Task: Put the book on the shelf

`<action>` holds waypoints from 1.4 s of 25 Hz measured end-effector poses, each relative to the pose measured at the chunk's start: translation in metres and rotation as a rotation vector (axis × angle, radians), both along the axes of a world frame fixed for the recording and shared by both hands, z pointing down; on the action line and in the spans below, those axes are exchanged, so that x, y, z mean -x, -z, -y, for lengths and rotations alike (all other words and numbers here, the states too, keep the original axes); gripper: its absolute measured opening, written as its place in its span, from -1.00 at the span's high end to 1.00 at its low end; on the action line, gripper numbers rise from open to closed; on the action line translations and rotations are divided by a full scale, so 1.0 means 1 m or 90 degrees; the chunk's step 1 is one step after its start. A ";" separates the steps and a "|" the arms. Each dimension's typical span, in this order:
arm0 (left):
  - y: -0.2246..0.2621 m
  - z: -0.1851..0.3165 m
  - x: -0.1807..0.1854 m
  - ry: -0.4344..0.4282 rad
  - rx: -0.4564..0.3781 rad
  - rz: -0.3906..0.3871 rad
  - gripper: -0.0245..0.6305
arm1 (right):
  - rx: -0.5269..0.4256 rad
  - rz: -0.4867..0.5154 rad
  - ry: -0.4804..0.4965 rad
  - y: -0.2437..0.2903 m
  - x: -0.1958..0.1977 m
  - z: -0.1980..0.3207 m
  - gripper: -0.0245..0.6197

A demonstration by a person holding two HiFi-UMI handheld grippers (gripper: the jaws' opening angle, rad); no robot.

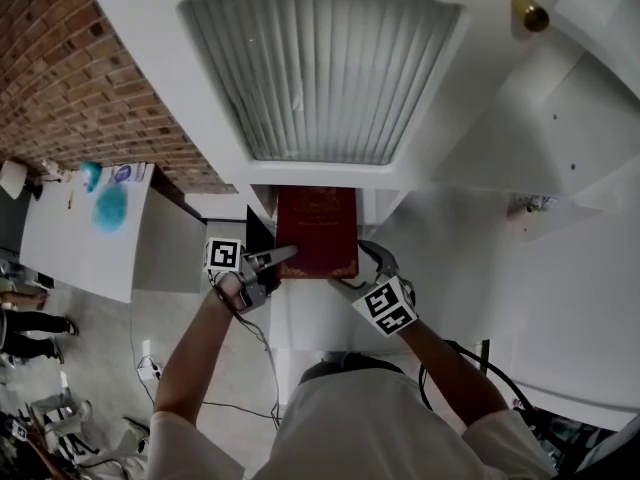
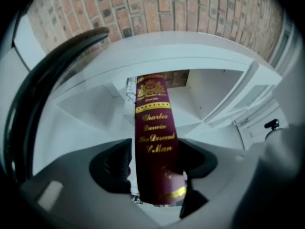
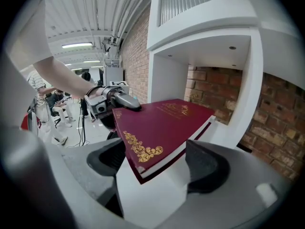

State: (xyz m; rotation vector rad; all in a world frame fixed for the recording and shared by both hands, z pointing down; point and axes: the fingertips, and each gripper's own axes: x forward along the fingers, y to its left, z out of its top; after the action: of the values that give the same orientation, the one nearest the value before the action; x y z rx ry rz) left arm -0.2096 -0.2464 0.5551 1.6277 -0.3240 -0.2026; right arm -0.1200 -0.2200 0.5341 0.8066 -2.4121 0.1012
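The maroon, gilt-lettered book (image 1: pixel 316 230) lies flat on the white shelf (image 3: pixel 147 190), its far end inside the cabinet's open niche, with a brick wall (image 1: pixel 80 68) behind it and at 10 o'clock. A ribbed-glass door (image 1: pixel 320 68) is at 12, a brass knob (image 1: pixel 530 13) at 1. The left tongs (image 1: pixel 272 266), at the book's 7 o'clock, stand spread about its spine without pinching it. The right tongs (image 1: pixel 365 268), at 5, are spread too, with the near corner between them.
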 end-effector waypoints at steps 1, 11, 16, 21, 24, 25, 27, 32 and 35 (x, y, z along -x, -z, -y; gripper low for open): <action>0.001 0.000 0.005 0.009 -0.004 0.010 -0.04 | 0.003 0.004 -0.005 0.001 0.000 0.002 -0.30; 0.016 -0.016 0.039 0.043 -0.136 0.203 -0.04 | 0.007 0.014 -0.046 0.005 0.000 0.032 -0.20; 0.027 -0.028 0.038 0.047 -0.165 0.233 -0.04 | 0.013 0.015 -0.057 0.007 0.004 0.046 -0.19; 0.032 -0.036 0.028 0.026 -0.204 0.275 -0.04 | 0.013 0.007 -0.065 0.005 0.004 0.056 -0.18; 0.034 -0.043 0.020 0.014 -0.215 0.283 -0.04 | 0.015 0.006 -0.076 0.005 0.002 0.063 -0.16; 0.035 -0.046 0.018 0.012 -0.217 0.283 -0.04 | 0.015 0.006 -0.078 0.004 0.001 0.065 -0.16; 0.036 -0.052 0.016 0.011 -0.220 0.284 -0.04 | 0.014 0.002 -0.081 -0.002 0.000 0.071 -0.15; 0.036 -0.064 0.016 0.020 -0.222 0.289 -0.03 | 0.015 -0.001 -0.094 -0.002 0.002 0.082 -0.15; 0.032 -0.069 0.016 0.028 -0.221 0.297 -0.03 | 0.016 0.000 -0.112 -0.001 0.002 0.089 -0.15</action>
State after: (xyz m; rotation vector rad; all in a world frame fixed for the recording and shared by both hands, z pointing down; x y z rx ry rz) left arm -0.2260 -0.1772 0.5233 2.0074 -0.7115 0.0986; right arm -0.1222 -0.3087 0.5350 1.0063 -2.3315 0.2013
